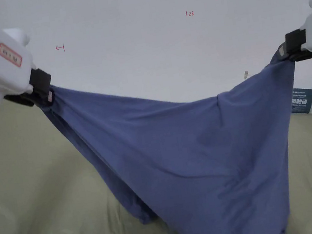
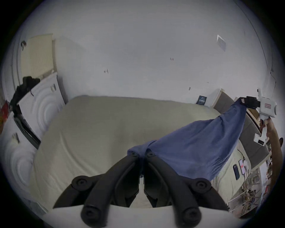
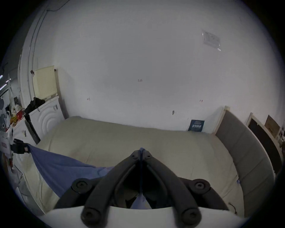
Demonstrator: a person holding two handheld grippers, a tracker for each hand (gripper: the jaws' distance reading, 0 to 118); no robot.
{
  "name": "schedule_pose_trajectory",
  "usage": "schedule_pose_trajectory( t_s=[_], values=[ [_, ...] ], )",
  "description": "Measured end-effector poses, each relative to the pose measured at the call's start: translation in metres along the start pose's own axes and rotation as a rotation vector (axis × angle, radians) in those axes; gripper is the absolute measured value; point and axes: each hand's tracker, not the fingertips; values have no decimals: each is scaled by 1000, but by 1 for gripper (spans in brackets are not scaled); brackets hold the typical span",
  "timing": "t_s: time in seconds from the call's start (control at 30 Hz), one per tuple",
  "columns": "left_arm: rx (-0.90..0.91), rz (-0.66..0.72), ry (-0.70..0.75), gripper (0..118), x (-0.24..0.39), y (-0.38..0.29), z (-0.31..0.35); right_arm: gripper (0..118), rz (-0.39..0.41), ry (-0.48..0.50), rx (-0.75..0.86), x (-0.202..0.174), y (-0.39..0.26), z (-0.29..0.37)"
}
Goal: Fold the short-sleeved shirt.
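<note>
Left tool (image 1: pixel 45 96): nearest the head camera, raised at upper left, jaws pressed together on a bunched corner of the blue shirt (image 1: pixel 194 161); its own view shows cloth squeezed between the closed tips.
Right tool (image 1: pixel 288 54): raised at the far right, jaws closed flat on the opposite corner; a sliver of blue pokes past the tips in the right gripper view.
Shirt: one garment, held aloft and stretched between the two tools, sagging in the middle and hanging toward the bed (image 1: pixel 48 210); whether its lowest fold touches the cover cannot be told.
Bed: one, with a pale green cover, against a white wall (image 1: pixel 148 44).
Step in hand: by the look of it, spreading the shirt in the air ahead of laying it flat.
Doing it well: keep both grips level and evenly taut so the sag pulls out; lower the hanging edge first onto the open middle of the bed, then draw back so the cloth lands without creases. The bunched left corner looks likely to twist the panel unless it is eased straight.
Count: two tools, one shirt, one bed, one small dark sign (image 1: pixel 302 100) by the wall.
</note>
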Motion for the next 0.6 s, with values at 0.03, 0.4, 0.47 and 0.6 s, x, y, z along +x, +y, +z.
schedule_pose_trajectory(
  t_s=[0.03,0.4,0.47,0.6],
  values=[
    [8,-4,9,4,1,9,1,2,4,-13,8,0,7,1],
    [99,-13,91,4,8,97,3,2,-14,-93,124,6,65,-4],
    [110,-4,93,4,7,106,-1,2,-18,-101,123,6,72,-10],
    [109,26,105,4,4,116,-13,2,-50,-106,153,4,78,-10]
  ],
)
